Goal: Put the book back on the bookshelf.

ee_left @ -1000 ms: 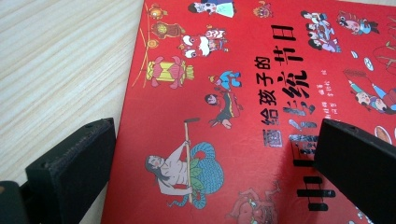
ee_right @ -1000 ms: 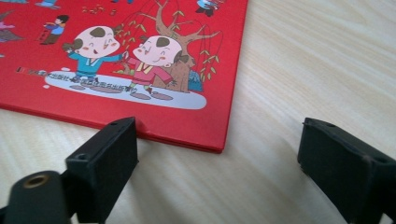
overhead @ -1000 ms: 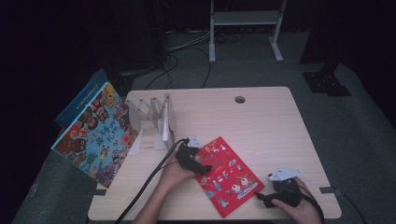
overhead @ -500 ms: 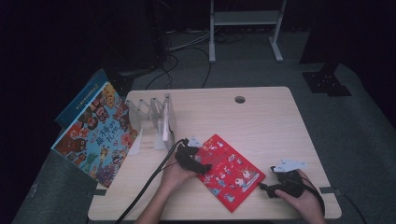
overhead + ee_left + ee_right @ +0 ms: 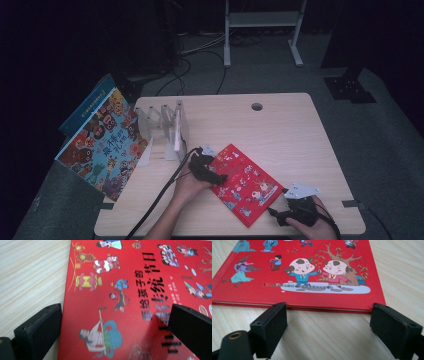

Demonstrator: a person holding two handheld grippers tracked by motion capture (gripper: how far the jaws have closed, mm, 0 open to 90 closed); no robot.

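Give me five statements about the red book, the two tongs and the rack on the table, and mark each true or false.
1. The red book lies flat on the wooden table. True.
2. The left tongs are shut on the book. False: their jaws stand wide apart over the cover.
3. The right tongs face the book's edge with open jaws, a strip of bare table between. True.
4. The clear rack holds the red book upright. False: the book lies apart from the rack.
5. A colourful picture book leans at the table's left edge. True.
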